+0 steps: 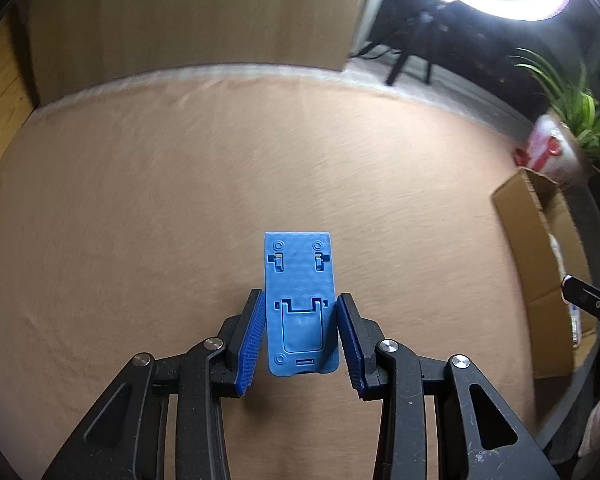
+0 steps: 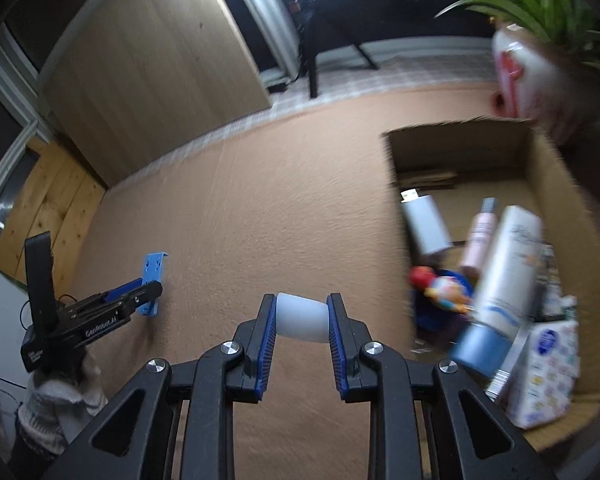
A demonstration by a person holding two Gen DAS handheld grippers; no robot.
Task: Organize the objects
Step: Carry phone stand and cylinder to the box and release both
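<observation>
Left wrist view: left gripper (image 1: 300, 340) is pinching a blue plastic stand (image 1: 300, 304) between its jaws, both blue pads pressing the stand's long edges. Stand is hanging above the tan table (image 1: 140, 200), clear of it. Cardboard box (image 1: 540, 240) is sitting at the table's right edge, potted plant (image 1: 572, 120) beyond it.

Right wrist view: right gripper (image 2: 302, 320) is pinching a white rounded object (image 2: 302, 318), jaws pressed on its two sides, above the table. Box is lying open to the right, holding a white tube (image 2: 504, 276), pink bottle (image 2: 478, 236), grey case (image 2: 426, 228), tissue pack (image 2: 544, 372) and colourful toy (image 2: 440, 286). Image is motion-blurred.
</observation>
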